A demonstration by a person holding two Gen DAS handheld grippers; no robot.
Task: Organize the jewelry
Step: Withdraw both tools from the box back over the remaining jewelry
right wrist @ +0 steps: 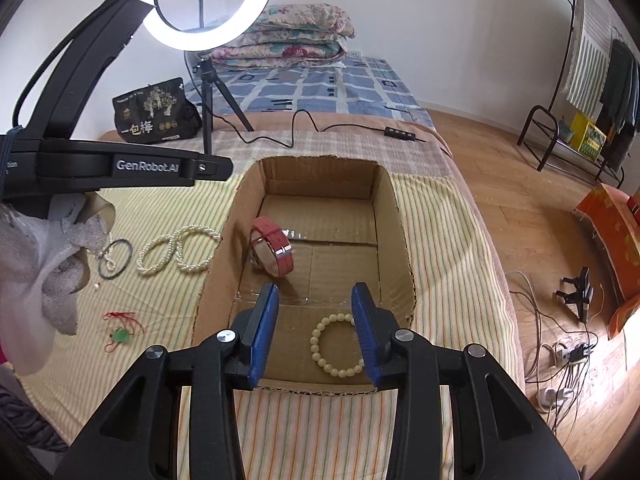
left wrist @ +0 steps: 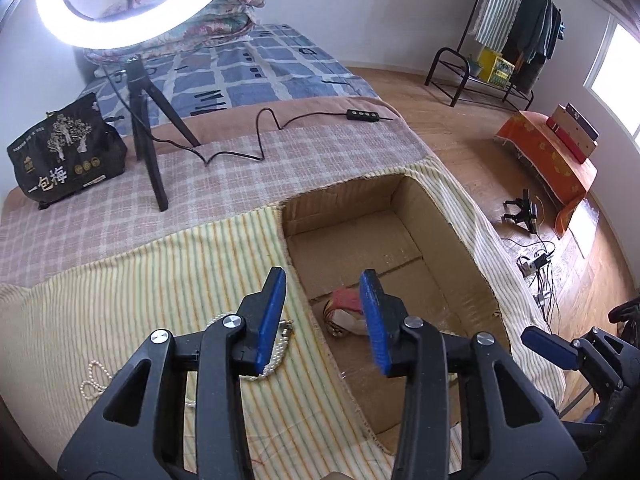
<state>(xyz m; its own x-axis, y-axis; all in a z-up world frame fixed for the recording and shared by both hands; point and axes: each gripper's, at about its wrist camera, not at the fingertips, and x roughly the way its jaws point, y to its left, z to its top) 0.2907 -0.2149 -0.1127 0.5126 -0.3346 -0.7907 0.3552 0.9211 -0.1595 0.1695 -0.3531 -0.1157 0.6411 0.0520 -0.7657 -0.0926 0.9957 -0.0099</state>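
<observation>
The left gripper (left wrist: 326, 320) hung open above the pearl necklace (left wrist: 276, 354) and the cardboard box (right wrist: 394, 216). The right gripper (right wrist: 316, 330), also open, framed the cream bead bracelet (right wrist: 338, 346), which only its view showed. "GenRobot.AI" marked the left gripper there.

"GenRobot.AI" on left tool (right wrist: 120, 166); "一包梅" on black bag (right wrist: 154, 114)

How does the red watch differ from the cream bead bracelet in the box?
The red watch is a flat strap standing on edge; the bead bracelet is round cream beads lying flat. The watch sits farther back, the bracelet between the right gripper's open fingers. Both are in the cardboard box.
</observation>
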